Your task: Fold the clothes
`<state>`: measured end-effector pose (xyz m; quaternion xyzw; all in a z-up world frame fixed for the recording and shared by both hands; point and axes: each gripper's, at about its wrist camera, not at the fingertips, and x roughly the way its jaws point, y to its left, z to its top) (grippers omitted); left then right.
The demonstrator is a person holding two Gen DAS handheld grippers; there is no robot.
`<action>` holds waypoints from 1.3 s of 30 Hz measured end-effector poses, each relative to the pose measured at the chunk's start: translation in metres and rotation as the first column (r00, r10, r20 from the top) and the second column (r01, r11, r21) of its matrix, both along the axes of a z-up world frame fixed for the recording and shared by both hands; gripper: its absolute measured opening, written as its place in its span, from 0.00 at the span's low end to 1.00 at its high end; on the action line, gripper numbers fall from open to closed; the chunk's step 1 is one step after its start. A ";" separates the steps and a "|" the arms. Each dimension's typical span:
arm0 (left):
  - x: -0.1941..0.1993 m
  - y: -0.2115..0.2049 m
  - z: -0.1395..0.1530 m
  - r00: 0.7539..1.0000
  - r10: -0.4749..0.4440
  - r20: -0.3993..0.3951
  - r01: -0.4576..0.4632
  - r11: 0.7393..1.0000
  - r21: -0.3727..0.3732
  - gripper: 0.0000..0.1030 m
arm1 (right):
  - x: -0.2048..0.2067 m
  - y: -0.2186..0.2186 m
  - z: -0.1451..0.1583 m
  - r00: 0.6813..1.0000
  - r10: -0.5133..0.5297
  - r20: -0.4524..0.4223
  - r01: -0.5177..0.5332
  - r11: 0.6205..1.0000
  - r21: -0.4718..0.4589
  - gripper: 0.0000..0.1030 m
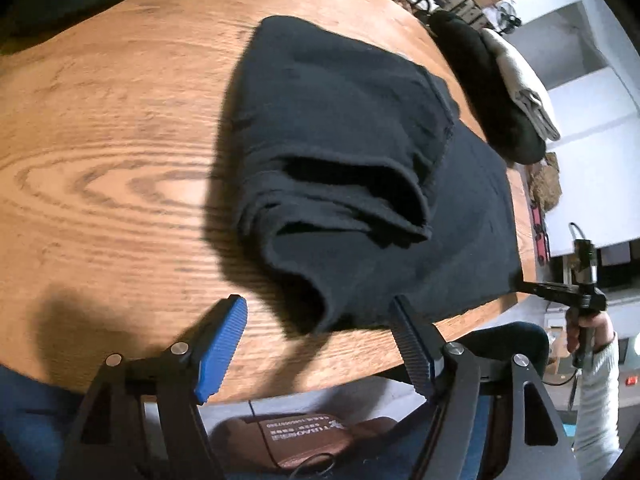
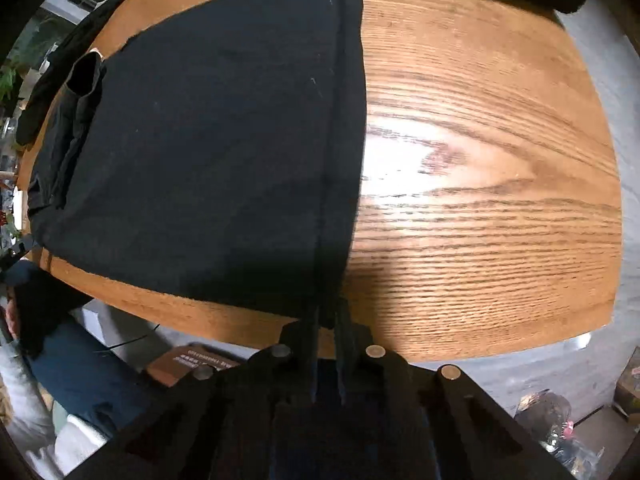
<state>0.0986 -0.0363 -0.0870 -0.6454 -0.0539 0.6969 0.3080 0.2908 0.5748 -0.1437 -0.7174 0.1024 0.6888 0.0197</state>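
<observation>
— Left wrist view first: how do the left tongs (image 1: pixel 316 344) stand?

— Apart. The 2 fingers (image 1: pixel 222 350) are spread wide at the bottom of the frame with nothing between them. The blue ribbed one hangs over bare wood; the other sits at the near edge of the dark garment (image 1: pixel 352 160).

— And the garment itself?

— It lies on the wooden table (image 1: pixel 100 160), filling the centre of the frame, partly folded, with a loose rolled flap bulging toward the tongs. Behind it, upper right, a black and a beige bundle (image 1: pixel 500 92) rest at the table's far edge.

— Are the right tongs (image 1: pixel 532 286) visible there?

— Yes, at the right edge, held by a hand (image 1: pixel 588 328) in a pale sleeve, their tip at the cloth's corner.

— What does the right wrist view give?

— The right tongs (image 2: pixel 326 344) are nearly together, clamped on the hem at the garment's (image 2: pixel 200 160) near corner, bottom centre. The cloth spreads flat up and to the left; bare table (image 2: pixel 480 180) fills the right.
</observation>
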 end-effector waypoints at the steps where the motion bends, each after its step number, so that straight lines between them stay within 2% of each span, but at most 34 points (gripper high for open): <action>1: 0.001 -0.001 0.001 1.000 -0.002 0.000 0.002 1.000 0.000 0.71 | 0.000 -0.002 0.007 1.000 0.002 -0.013 -0.001 1.000 0.013 0.27; 2: 0.003 -0.002 0.004 1.000 -0.003 -0.001 0.003 1.000 0.004 0.71 | 0.000 -0.005 0.016 0.999 0.003 -0.038 -0.002 1.000 0.022 0.53; 3: 0.004 -0.002 0.007 1.000 -0.002 -0.003 0.002 1.000 0.010 0.71 | 0.000 -0.008 0.026 0.998 0.006 -0.062 -0.004 0.999 0.034 0.59; 6: 0.005 0.004 0.026 1.000 -0.007 -0.004 0.007 0.996 0.093 0.71 | 0.000 -0.023 0.052 0.989 0.026 -0.144 -0.020 0.999 0.044 0.56; 9: 0.006 0.025 0.048 0.999 -0.031 -0.029 0.036 0.983 0.181 0.71 | -0.011 -0.050 0.062 0.973 0.032 -0.229 -0.044 0.998 -0.049 0.53; 10: 0.006 0.036 0.054 0.998 -0.036 -0.049 0.044 0.983 0.177 0.71 | -0.017 -0.059 0.061 0.970 0.039 -0.242 -0.057 0.996 -0.070 0.52; 13: 0.009 0.060 0.053 0.995 -0.047 -0.091 0.054 0.995 0.079 0.71 | -0.045 -0.106 0.043 0.962 0.088 -0.259 -0.118 0.987 -0.106 0.41; 16: 0.012 0.062 0.038 0.996 -0.057 -0.065 0.060 0.997 0.040 0.71 | -0.066 -0.148 0.024 0.952 0.170 -0.254 -0.198 0.976 -0.091 0.37; 21: 0.010 0.047 0.004 0.999 -0.035 0.005 0.035 0.999 0.001 0.71 | -0.085 -0.201 0.007 0.906 0.346 -0.244 -0.350 0.936 0.025 0.35; 24: 0.013 0.043 -0.003 0.999 -0.048 0.009 0.048 0.999 0.009 0.71 | -0.076 -0.215 0.000 0.866 0.455 -0.206 -0.433 0.890 0.144 0.38; 26: 0.014 0.042 -0.004 0.998 -0.063 0.006 0.062 0.998 0.019 0.71 | -0.062 -0.213 -0.002 0.845 0.506 -0.171 -0.472 0.857 0.205 0.42; 28: 0.015 0.041 -0.005 0.997 -0.075 0.005 0.075 0.997 0.029 0.71 | -0.046 -0.199 -0.005 0.848 0.513 -0.133 -0.478 0.849 0.226 0.45; 30: 0.015 0.062 -0.007 0.996 -0.084 0.003 0.084 0.996 0.027 0.71 | -0.028 -0.176 -0.006 0.865 0.489 -0.115 -0.459 0.862 0.215 0.53; 32: 0.018 0.070 -0.005 0.996 -0.084 -0.005 0.084 0.996 0.004 0.71 | -0.013 -0.150 -0.007 0.895 0.436 -0.098 -0.415 0.892 0.181 0.59; 34: 0.025 0.078 0.006 0.994 -0.095 -0.046 0.095 0.995 -0.009 0.71 | -0.002 -0.129 -0.007 0.917 0.389 -0.087 -0.373 0.915 0.155 0.58; 37: 0.036 0.104 0.035 0.979 -0.149 -0.135 0.158 0.986 0.056 0.71 | 0.001 -0.104 0.008 0.938 0.305 -0.165 -0.291 0.951 0.105 0.58; 39: 0.038 0.126 0.044 0.972 -0.158 -0.176 0.176 0.980 0.090 0.71 | -0.008 -0.092 0.024 0.936 0.237 -0.261 -0.221 0.971 0.089 0.69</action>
